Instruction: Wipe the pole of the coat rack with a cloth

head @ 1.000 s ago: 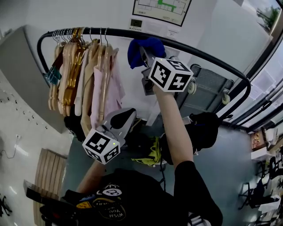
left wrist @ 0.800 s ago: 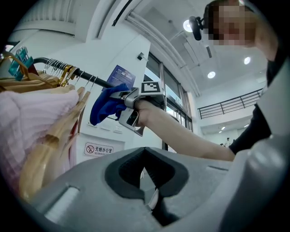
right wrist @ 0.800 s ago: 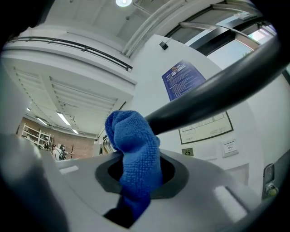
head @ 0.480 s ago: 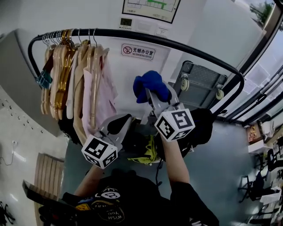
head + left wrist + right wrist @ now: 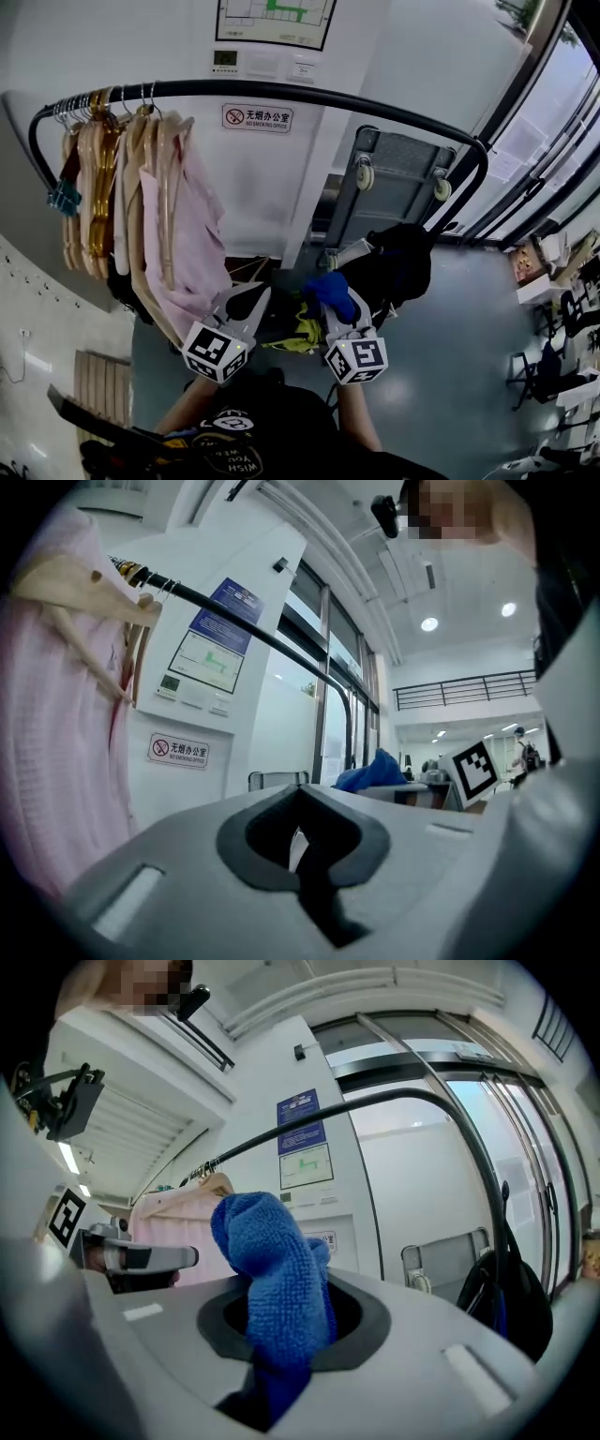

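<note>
The coat rack's black pole (image 5: 309, 94) arcs across the top of the head view, far above both grippers. It also shows as a dark curve in the left gripper view (image 5: 244, 621) and the right gripper view (image 5: 375, 1105). My right gripper (image 5: 339, 305) sits low by my body, shut on a blue cloth (image 5: 328, 284) that bulges up out of its jaws (image 5: 272, 1279). The cloth touches nothing else. My left gripper (image 5: 251, 302) is level with it to the left, jaws together and empty (image 5: 298, 832).
Pink garments on wooden hangers (image 5: 159, 216) crowd the pole's left end. A folded grey trolley (image 5: 394, 178) leans on the wall under the pole, with a black bag (image 5: 398, 262) in front of it. Something yellow (image 5: 300, 333) lies on the floor between the grippers. Glass doors (image 5: 534, 141) close off the right.
My right gripper has come down from the pole to waist height, still holding the blue cloth. The left gripper has stayed low. The head view now takes in the rack's right end.
</note>
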